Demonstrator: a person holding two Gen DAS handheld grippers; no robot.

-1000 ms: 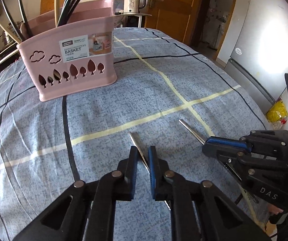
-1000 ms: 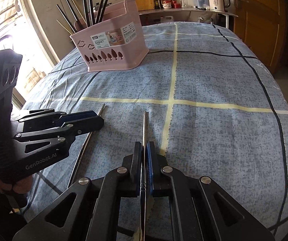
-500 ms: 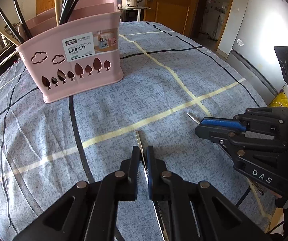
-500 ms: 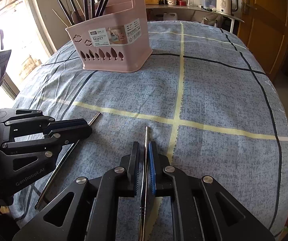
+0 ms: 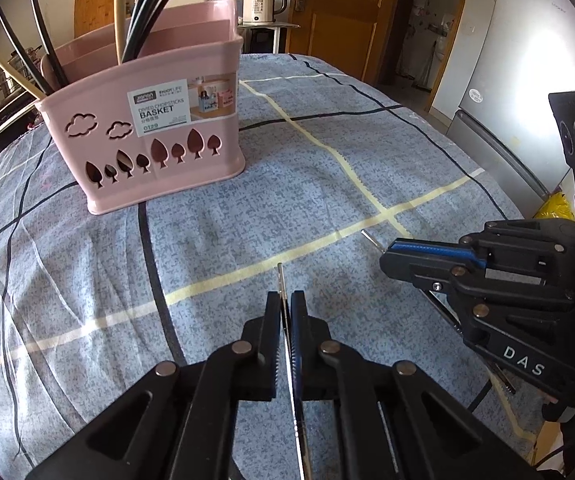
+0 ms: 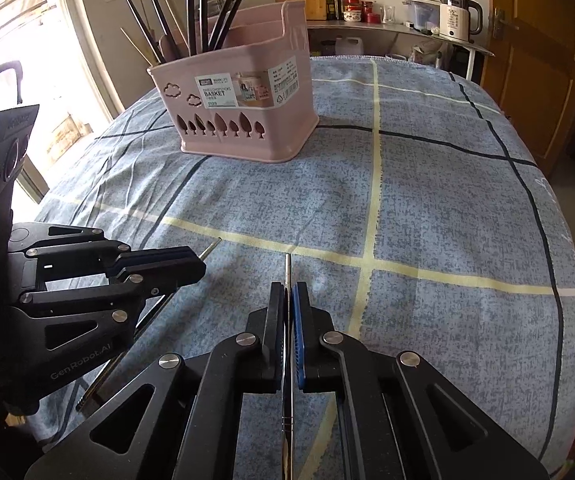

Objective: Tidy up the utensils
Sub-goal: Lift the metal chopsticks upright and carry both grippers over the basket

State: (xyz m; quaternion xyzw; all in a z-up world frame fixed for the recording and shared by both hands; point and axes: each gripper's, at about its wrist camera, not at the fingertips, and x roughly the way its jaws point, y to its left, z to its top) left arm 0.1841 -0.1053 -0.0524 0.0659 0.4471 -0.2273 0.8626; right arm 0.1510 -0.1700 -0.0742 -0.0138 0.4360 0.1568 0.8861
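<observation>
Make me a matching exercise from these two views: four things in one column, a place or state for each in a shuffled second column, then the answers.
Things:
1. left gripper
2. pink basket
3. white kettle
4. black chopsticks

Places or states:
A. on the shelf beside the wooden door
B. standing on the blue checked cloth
C. shut on a metal chopstick
D. sticking up out of a holder

Pairs: 1-C, 2-B, 3-A, 4-D
</observation>
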